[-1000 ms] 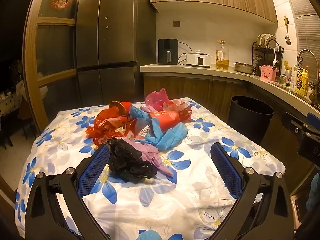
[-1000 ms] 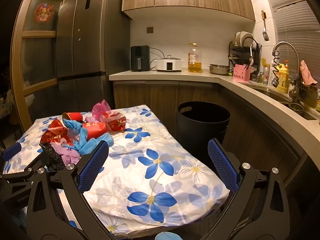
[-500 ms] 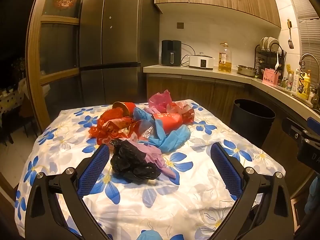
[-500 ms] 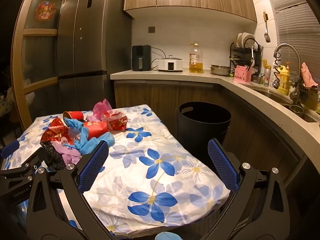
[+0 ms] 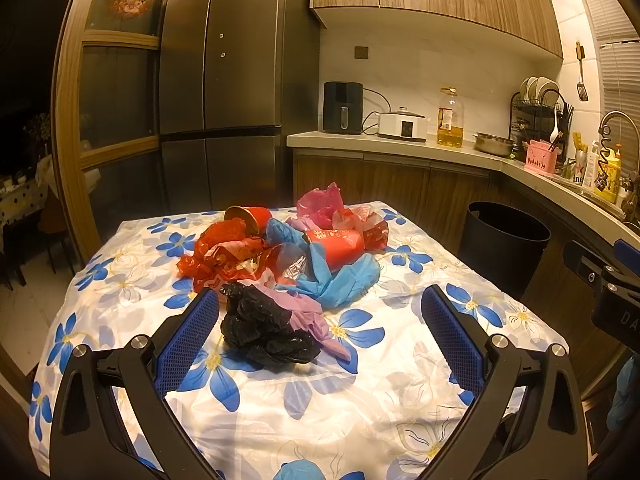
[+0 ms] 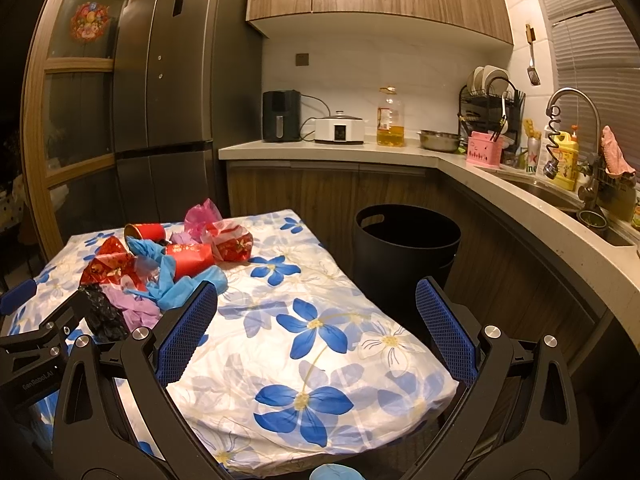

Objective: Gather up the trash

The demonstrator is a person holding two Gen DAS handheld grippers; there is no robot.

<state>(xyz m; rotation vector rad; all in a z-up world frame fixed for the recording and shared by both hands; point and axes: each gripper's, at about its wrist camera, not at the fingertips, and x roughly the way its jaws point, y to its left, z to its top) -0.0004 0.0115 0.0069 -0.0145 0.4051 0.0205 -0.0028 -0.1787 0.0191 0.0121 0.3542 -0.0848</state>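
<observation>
Left wrist view: my left gripper (image 5: 320, 320) hangs spread wide over the near table (image 5: 400, 380), holding nothing; the black bag (image 5: 264, 330) lies between its blue pads, nearer the left one, contact unclear. Trash pile (image 5: 288, 252) sits mid-table behind it; black bin (image 5: 502, 244) stands on the floor past the right edge. Right wrist view: right gripper (image 6: 316, 316) equally wide and empty over bare tablecloth, pile (image 6: 168, 260) to its left, bin (image 6: 406, 256) ahead.
</observation>
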